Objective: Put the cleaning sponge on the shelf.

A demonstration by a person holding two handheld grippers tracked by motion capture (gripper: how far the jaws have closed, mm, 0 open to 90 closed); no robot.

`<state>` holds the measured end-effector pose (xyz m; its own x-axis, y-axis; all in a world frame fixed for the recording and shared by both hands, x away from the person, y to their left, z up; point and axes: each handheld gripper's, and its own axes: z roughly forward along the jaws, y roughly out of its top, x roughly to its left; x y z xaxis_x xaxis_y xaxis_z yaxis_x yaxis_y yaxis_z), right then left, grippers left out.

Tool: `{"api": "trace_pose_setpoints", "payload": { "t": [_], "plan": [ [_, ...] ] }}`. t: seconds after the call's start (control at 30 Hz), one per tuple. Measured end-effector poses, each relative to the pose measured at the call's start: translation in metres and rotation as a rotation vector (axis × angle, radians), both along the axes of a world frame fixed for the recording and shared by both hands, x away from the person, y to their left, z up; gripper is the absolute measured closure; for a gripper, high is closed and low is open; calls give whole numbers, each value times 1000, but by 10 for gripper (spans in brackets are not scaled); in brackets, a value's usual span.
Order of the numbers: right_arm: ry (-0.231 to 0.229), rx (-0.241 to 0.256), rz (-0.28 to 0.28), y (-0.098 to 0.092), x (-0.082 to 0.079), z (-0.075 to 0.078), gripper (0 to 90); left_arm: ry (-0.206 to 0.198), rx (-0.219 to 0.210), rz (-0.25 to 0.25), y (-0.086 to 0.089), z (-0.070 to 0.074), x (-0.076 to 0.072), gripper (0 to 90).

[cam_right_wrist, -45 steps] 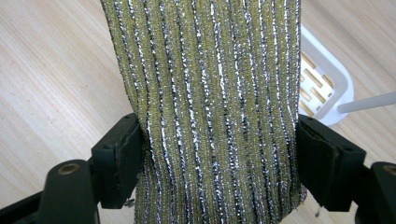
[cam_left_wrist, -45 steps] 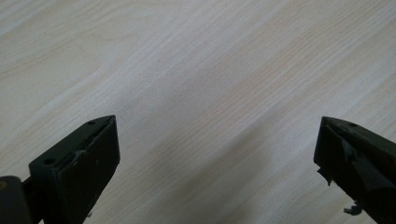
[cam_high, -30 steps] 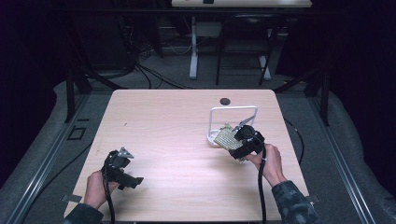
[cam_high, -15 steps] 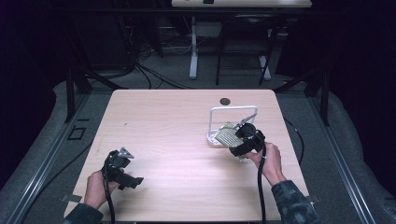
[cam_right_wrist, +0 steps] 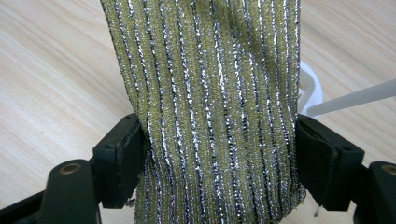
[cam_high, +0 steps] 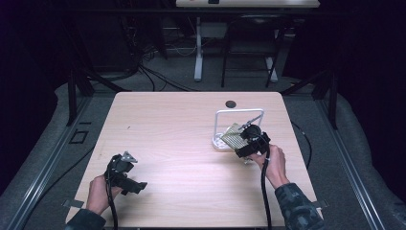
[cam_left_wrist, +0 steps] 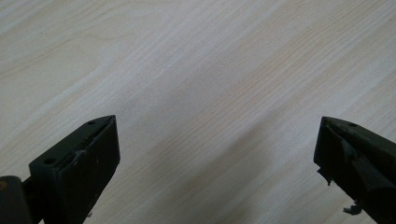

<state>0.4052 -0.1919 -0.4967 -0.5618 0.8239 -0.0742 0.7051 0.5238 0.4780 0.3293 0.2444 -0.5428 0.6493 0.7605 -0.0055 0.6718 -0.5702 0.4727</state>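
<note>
Near the right edge of the pale wooden surface [cam_high: 182,139], the right gripper [cam_right_wrist: 217,154] clamps an olive-green cloth with silver glitter stripes [cam_right_wrist: 210,93], whose lower end runs out of frame. The cloth hides most of the white wire rack [cam_high: 233,115] behind it. The left gripper [cam_left_wrist: 217,154] stands wide apart over bare wood near the front left corner

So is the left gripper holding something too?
No, the left gripper has its jaws wide apart with only the bare wooden table between them.
</note>
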Motion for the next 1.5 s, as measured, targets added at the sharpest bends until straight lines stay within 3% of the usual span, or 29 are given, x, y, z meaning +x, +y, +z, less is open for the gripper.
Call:
{"api": "trace_pose_setpoints", "payload": {
  "t": [0.43, 0.73, 0.77, 1.07, 1.23, 1.5],
  "plan": [
    [-18, -48, -32, 8, 14, -10, 232, 1, 1, -3, 0, 0, 0, 5],
    [-23, -54, -53, 14, 22, -17, 227, 2, -2, -6, 0, 0, 0, 5],
    [-29, -77, -54, 16, 23, -17, 226, 1, -1, -5, -1, 0, 0, 5],
    [-19, -107, -82, 21, 32, -27, 223, 0, -1, -7, -1, 0, 0, 5],
    [-11, -109, -95, 24, 37, -30, 218, -1, -1, -5, -1, -1, 0, 5],
    [-38, -111, -102, 31, 46, -33, 190, 3, -2, -11, 0, 0, 0, 5]
  ]
}}
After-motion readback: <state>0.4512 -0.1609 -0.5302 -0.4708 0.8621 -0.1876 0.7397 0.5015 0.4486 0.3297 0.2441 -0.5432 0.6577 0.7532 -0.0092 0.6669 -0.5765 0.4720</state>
